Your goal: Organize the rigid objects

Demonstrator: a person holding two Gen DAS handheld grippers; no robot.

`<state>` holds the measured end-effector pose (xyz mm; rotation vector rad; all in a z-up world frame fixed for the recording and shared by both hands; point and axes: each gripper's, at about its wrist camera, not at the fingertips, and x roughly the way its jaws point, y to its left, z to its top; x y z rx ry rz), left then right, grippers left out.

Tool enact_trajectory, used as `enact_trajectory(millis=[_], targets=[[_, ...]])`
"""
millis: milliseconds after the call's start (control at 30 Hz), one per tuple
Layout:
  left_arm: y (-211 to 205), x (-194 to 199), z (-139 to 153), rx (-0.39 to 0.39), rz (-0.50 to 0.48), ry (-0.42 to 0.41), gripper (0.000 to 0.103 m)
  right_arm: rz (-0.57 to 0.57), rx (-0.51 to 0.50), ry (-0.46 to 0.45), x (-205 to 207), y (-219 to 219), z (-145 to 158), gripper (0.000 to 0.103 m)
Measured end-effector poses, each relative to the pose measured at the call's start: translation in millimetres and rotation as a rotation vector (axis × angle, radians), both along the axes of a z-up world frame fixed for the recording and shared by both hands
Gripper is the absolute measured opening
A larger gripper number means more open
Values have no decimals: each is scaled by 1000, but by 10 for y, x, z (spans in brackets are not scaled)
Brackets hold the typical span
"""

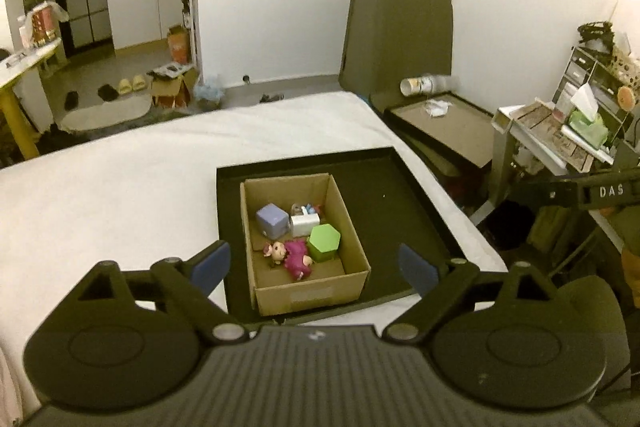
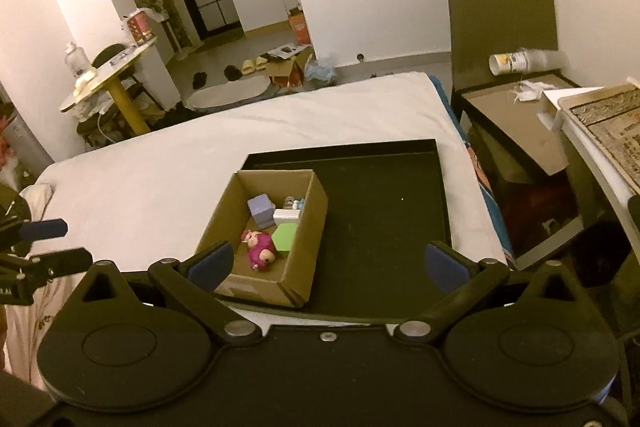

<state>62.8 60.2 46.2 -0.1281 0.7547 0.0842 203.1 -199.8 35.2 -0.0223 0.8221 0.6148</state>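
Note:
An open cardboard box [image 1: 352, 247] [image 2: 312, 227] sits at the left of a black tray [image 1: 392, 195] [image 2: 384, 211] on a white bed. Inside lie a purple cube [image 1: 272, 221] [image 2: 260, 209], a white block [image 1: 304, 223] [image 2: 286, 215], a green hexagonal block [image 1: 324, 242] [image 2: 285, 237] and a pink pig figure [image 1: 292, 255] [image 2: 260, 251]. My left gripper [image 1: 314, 267] is open and empty, held above the box's near side. My right gripper [image 2: 328, 265] is open and empty, above the tray's near edge.
The white bed [image 1: 140, 167] [image 2: 160, 163] extends left and far. A brown side table [image 1: 444, 131] [image 2: 516, 123] with a tipped bottle [image 1: 424, 85] [image 2: 516, 62] stands to the right. A cluttered shelf [image 1: 576, 131] is far right. The other gripper shows at each view's edge [image 1: 592, 191] [image 2: 36, 247].

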Motion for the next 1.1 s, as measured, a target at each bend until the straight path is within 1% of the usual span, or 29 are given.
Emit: enact_trajectory(millis=[167,333,400,433,500,600,700,800,867,967,1100], targets=[[-120,-232,174,2,4,-61,95,37,50,-18,-194,-76,110,103],[-284,-390,229,-9,25,-98,96,50,62,-55,-390,-150,240,103],[-345,-449,243,41,58,-111,96,52,77,-55,-443,-193,274,103],[-347,-482,257,41,77,-115,96,49,84,-58,-472,-212,282,103],[-348,-531,261,16,75,-118,96,55,84,-68,-541,-233,289,103],[-387,-596,228,3,59,-102,96,43,74,-74,-622,-247,277,103],[-395,-637,184,-22,82,-103,96,34,88,-81,-709,-252,288,103],[-417,-652,172,-25,88,-112,96,46,81,-114,-807,-196,309,103],[-442,-660,170,-24,85,-114,96,59,96,-131,-851,-173,317,103],[-459,-657,177,-19,89,-114,96,60,127,-108,-854,-136,320,103],[-479,-651,188,-10,88,-116,96,49,127,-79,-843,-100,283,103]])
